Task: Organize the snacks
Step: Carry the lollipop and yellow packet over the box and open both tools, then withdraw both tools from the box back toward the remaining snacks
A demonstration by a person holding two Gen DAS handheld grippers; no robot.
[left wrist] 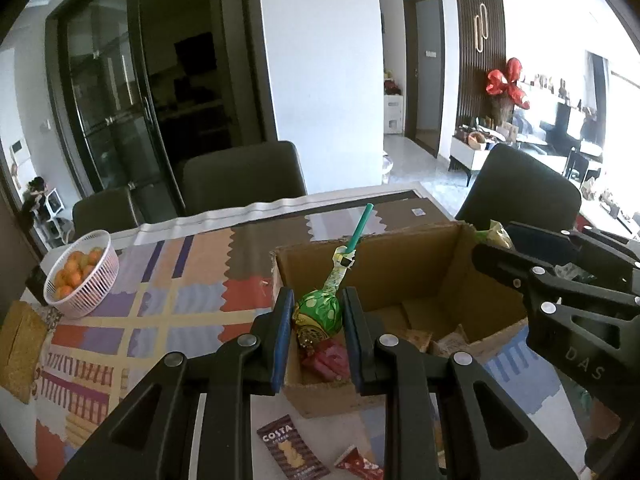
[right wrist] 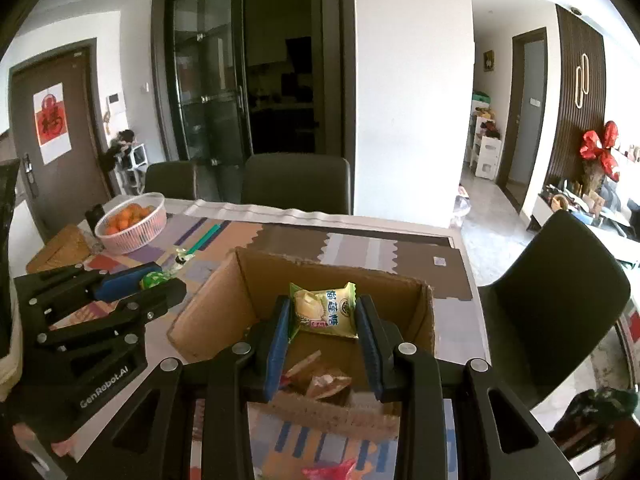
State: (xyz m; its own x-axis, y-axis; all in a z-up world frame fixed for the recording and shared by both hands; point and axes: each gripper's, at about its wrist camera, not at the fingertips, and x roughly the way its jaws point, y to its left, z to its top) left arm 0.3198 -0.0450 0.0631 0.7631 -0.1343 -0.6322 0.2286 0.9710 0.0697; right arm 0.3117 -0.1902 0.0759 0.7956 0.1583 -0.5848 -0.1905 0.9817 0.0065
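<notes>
Lollipop (left wrist: 318, 314), wrapped in green, is pinched at centre frame by the left gripper (left wrist: 316, 334), above the cardboard box (left wrist: 400, 264). Yellow-green candy packet (right wrist: 326, 310) is clamped by the right gripper (right wrist: 324, 338) over the same box. A basket of oranges (left wrist: 82, 274) is seen at left on the patterned tablecloth (left wrist: 160, 312).

Lighting: strong daylight from the right of both grippers, glare blown out white there. Dim dark glass doors (left wrist: 132, 92) ahead. Fisheye bending, black vignette corners; focus fairly sharp.
</notes>
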